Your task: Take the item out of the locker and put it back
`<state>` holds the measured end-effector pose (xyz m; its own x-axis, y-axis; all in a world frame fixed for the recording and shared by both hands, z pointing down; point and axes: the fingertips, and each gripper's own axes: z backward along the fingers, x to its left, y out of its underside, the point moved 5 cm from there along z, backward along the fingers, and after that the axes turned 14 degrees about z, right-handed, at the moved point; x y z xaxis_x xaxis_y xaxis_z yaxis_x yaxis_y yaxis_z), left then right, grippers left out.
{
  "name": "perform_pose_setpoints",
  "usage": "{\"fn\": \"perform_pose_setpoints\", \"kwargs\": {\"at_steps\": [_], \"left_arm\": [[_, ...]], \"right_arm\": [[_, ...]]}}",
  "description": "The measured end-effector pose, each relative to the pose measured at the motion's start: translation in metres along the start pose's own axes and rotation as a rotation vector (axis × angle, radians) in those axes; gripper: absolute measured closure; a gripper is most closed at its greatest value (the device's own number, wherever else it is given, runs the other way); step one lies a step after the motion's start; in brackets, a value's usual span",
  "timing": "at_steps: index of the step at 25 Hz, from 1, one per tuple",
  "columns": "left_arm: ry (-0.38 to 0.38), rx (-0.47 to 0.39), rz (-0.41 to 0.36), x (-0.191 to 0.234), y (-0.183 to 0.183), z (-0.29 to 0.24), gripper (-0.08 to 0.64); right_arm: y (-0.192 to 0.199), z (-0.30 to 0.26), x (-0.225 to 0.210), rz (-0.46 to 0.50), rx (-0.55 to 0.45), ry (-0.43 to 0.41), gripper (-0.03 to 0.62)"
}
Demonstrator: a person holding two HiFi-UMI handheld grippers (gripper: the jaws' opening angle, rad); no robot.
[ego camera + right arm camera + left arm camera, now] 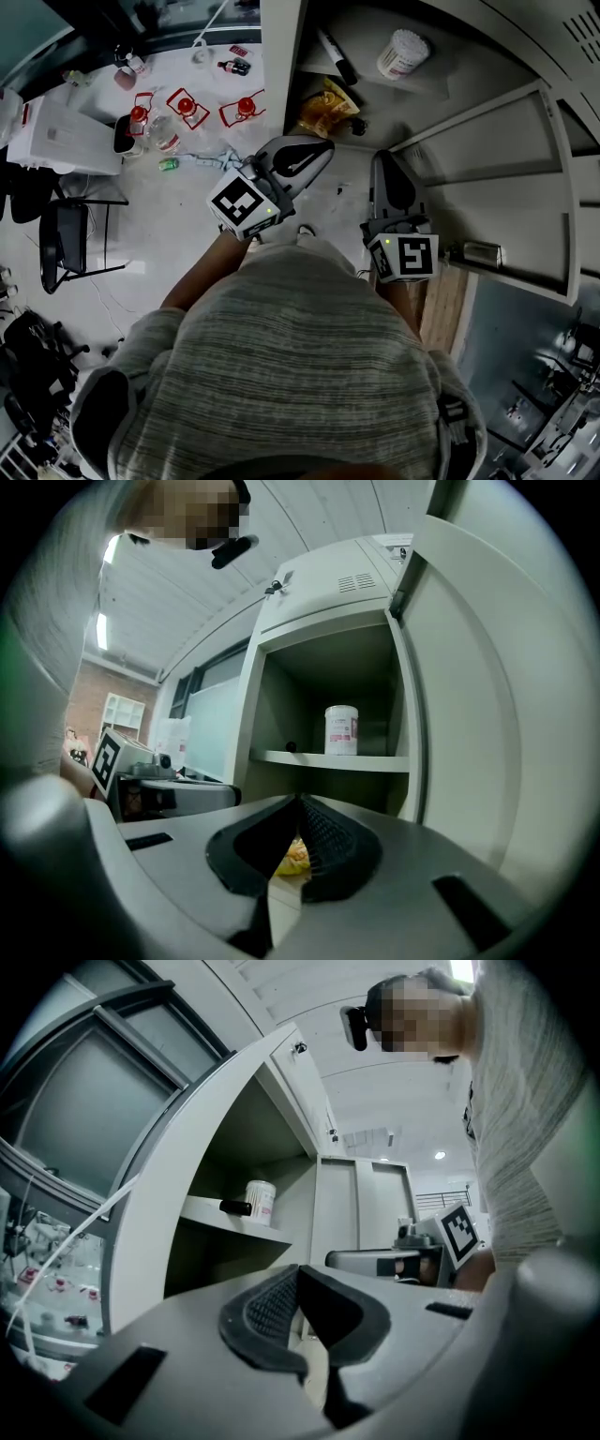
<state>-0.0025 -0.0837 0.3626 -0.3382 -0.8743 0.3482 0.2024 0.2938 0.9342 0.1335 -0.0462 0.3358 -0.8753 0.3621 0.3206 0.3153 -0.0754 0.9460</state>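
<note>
Locker (279, 66): open; jar (403, 53), bag (326, 108) shelved inside.
Left gripper (298, 1277), right gripper (300, 806): jaws pressed together, empty.
Care: any grasp required spread jaws.

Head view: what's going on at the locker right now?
A person stands at the open locker, both grippers aimed into it. The left gripper and right gripper are shut and empty. A white jar and black marker sit on the upper shelf, with a yellow snack bag below.

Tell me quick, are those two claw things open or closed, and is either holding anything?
Left gripper: closed, holding nothing.
Right gripper: closed, holding nothing.
</note>
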Motion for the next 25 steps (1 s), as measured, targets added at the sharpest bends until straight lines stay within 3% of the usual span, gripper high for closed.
{"fn": "perform_pose_setpoints", "kwargs": {"at_steps": [25], "left_arm": [[0.0,0.015,0.009,0.0,0.007,0.001,0.554]], "right_arm": [[-0.004,-0.004,0.012,-0.007,0.008,-0.019,0.568]]}}
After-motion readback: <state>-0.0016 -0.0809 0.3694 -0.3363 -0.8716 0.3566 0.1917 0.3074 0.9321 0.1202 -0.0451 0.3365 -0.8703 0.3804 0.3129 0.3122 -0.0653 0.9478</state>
